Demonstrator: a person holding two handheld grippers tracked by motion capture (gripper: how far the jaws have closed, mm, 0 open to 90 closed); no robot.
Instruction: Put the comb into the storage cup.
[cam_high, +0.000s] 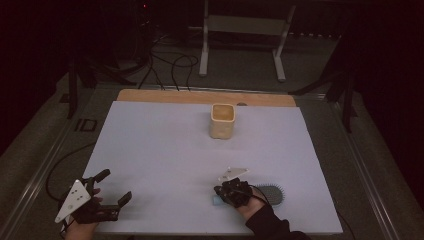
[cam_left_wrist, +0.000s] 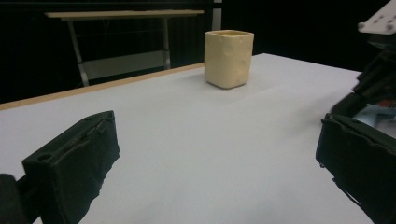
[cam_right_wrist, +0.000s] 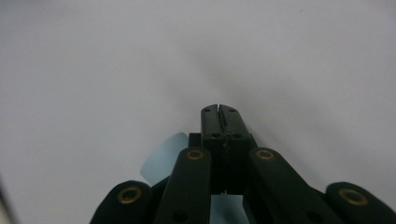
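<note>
Light-blue flat handle (cam_right_wrist: 161, 158) lies under the right gripper (cam_high: 226, 192), jaws pressed together, near the white table's (cam_high: 165, 150) front edge; left gripper (cam_high: 114, 186) gapes wide.

Black grippers (cam_high: 105, 192) with brass-coloured screws, grey three-cornered plates (cam_high: 72, 200); dark sleeve (cam_high: 270, 225).

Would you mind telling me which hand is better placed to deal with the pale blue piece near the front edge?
Right, probably: the right tongs, shut, sit directly over the pale blue piece, while the left tongs stand open, well off to the side.
</note>
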